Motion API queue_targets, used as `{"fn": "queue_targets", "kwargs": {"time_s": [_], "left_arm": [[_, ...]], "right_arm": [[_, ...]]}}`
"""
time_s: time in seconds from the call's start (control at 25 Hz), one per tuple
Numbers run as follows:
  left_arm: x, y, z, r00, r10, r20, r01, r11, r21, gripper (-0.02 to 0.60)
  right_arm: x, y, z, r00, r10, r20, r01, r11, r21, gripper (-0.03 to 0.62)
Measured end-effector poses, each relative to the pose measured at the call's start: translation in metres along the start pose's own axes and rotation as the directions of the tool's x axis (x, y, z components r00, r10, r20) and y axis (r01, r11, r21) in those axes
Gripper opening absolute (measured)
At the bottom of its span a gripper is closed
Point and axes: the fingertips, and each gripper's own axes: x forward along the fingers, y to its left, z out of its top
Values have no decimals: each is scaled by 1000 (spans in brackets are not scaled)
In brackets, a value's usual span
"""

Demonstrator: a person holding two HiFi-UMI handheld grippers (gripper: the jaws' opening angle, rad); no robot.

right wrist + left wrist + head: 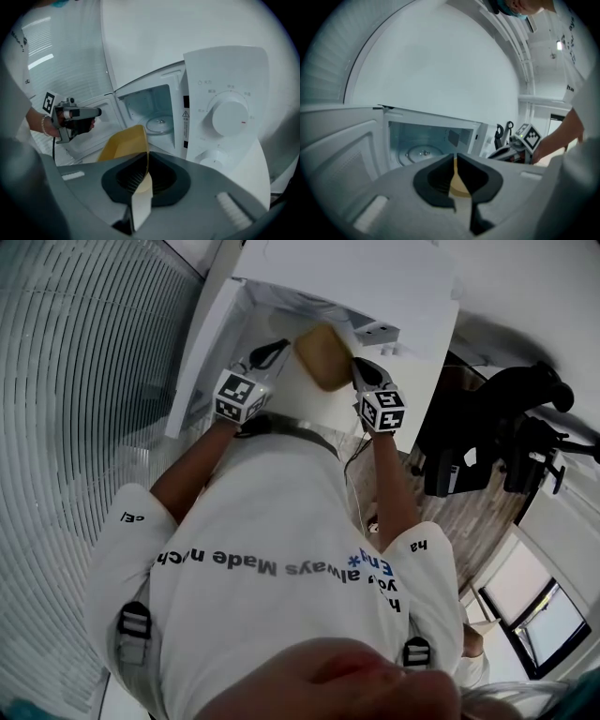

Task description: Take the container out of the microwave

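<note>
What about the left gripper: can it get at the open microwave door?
Probably not yet: the left gripper is shut on the yellow container, shared with the right gripper. The door itself stands unobstructed beside it.

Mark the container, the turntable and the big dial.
container (123, 144): right gripper view, its yellow side wall.
turntable (423, 152): left gripper view, centre of the glass plate.
big dial (229, 116): right gripper view, knob face.

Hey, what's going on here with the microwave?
A person holds a yellow container between two grippers: the left gripper and the right gripper are each clamped on an opposite edge of it. The container is out in front of the open microwave, and the glass turntable inside has nothing on it.
</note>
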Motion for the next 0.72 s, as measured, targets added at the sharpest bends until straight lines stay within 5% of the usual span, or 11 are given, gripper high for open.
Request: {"fn": "queue_targets", "kwargs": {"time_s": [0.32, 0.72], "left_arm": [[4, -15, -5, 999, -32, -9, 32, 999, 33, 18], [6, -23, -14, 999, -35, -11, 36, 998, 52, 9]], "right_arm": [[-16, -2, -25, 990, 124, -72, -133, 981, -139, 17], [-14, -15, -60, 966, 211, -146, -237, 953, -187, 17]]}}
